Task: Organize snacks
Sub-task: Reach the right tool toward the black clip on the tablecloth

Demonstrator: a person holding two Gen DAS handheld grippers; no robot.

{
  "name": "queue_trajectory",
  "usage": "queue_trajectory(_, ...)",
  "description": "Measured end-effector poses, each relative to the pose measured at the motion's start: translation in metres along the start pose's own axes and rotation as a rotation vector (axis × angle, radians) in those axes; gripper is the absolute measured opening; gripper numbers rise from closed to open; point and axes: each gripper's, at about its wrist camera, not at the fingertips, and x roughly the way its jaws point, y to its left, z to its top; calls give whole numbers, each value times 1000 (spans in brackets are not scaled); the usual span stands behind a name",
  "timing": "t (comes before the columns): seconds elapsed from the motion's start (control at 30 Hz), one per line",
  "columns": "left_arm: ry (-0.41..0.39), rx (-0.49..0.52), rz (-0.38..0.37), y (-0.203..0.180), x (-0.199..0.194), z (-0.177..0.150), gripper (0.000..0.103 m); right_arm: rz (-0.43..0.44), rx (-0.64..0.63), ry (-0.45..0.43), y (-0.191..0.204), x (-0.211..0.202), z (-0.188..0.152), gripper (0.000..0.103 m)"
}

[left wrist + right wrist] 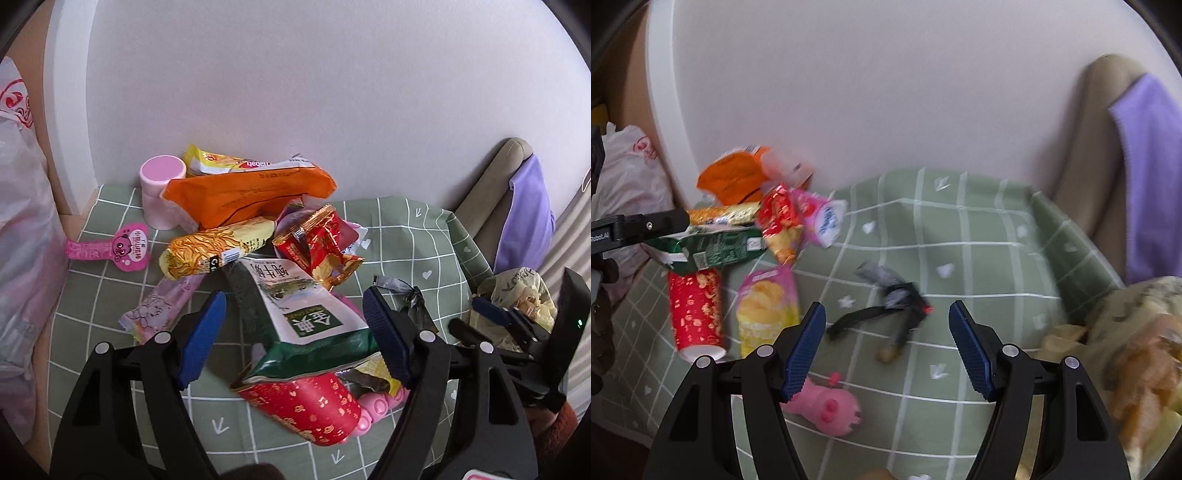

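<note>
**Both grippers open over the snack table**

The left gripper [295, 332] has its jaws wide on either side of the green pouch [306, 325], without gripping it. The right gripper [886, 347] has its jaws wide above the black wrapper [886, 306]. The snack pile [251, 221] lies on the green cloth [406, 240] against the wall.

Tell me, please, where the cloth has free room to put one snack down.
Bare cloth lies between the dark wrapper and the yellowish bag. The left side, around the orange packet and red cup, is crowded.
</note>
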Motion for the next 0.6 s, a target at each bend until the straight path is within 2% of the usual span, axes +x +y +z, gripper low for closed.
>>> queue_trajectory(0.1, 41, -12, -17, -3, 7, 4, 73, -11, -45, -18, 11, 8, 10, 64)
queue_trajectory(0.17, 59, 14, -8, -10, 11, 6, 73, 1, -43, -24, 11, 12, 13, 64)
queue_trajectory(0.3, 61, 66, 76, -22, 17, -2, 70, 11, -46, -31, 3, 14, 12, 64)
queue_trajectory(0.4, 35, 46, 104, -21, 14, -9, 64, -5, -79, -40, -3, 15, 6, 64)
queue_trajectory(0.5, -26, 53, 124, -22, 2, -4, 62, 3, -67, -31, -15, 17, 0, 64)
queue_trajectory(0.53, -47, 61, 133, -25, -1, -3, 47, 6, -60, -32, -19, 18, -1, 64)
queue_trajectory(0.57, -63, 75, 151, -28, -5, -1, 18, 5, -56, -31, -22, 20, -2, 64)
queue_trajectory(0.6, -66, 87, 158, -29, -8, 2, 17, 4, -48, -26, -25, 22, -3, 64)
